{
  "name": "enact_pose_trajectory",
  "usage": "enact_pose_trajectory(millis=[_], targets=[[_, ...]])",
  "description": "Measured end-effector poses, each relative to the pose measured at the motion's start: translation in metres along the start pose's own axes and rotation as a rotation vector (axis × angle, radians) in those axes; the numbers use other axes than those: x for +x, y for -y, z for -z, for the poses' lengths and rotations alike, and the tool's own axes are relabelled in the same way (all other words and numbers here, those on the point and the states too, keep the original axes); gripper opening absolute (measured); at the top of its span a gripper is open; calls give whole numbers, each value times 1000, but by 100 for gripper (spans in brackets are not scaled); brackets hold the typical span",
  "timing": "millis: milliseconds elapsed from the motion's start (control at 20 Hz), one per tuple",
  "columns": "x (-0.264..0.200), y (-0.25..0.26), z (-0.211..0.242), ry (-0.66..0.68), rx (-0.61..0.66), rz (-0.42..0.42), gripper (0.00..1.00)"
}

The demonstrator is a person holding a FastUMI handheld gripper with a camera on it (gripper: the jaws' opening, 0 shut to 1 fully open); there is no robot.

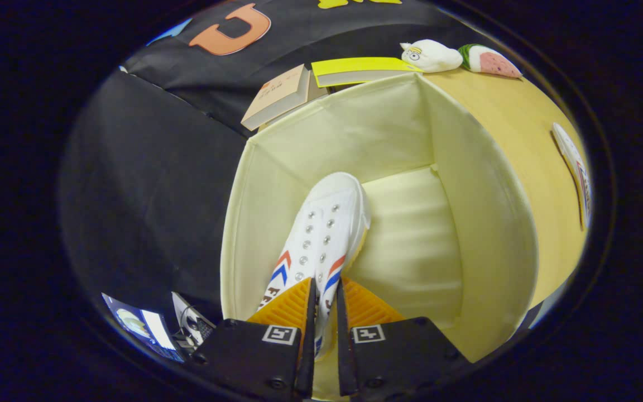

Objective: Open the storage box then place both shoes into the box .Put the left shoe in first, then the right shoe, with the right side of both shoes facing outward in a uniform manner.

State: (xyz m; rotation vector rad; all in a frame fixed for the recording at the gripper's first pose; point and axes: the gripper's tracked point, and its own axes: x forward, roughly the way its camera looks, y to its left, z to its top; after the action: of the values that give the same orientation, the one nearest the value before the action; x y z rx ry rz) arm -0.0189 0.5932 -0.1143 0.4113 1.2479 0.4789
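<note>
A white canvas shoe (327,223) with red and blue chevrons and metal eyelets hangs toe-down inside the open cream fabric storage box (483,234). Its toe is near the box's floor, close to the left wall. My gripper (326,296) is shut on the shoe's heel end, with both fingers pressing on the collar from either side. A second white shoe (575,173) with similar stripes lies on the wooden table to the right of the box, beyond its right wall.
Behind the box lie a tan book (279,95) and a yellow-covered book (358,70). Two plush toys, one white (430,56) and one watermelon-shaped (492,60), sit at the table's far edge. A screen (143,326) glows low beside the left finger.
</note>
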Motion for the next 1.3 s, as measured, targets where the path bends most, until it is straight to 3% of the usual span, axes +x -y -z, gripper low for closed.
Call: enact_pose_trajectory(millis=[50, 200, 550, 1000, 1300], targets=[[-1, -6, -2, 0, -8, -23, 25], [-14, -17, -3, 10, -64, -53, 48], [-63, -8, -24, 183, -302, -2, 92], [-178, 24, -54, 411, -434, 53, 95], [-250, 121, -81, 524, -449, 203, 96]])
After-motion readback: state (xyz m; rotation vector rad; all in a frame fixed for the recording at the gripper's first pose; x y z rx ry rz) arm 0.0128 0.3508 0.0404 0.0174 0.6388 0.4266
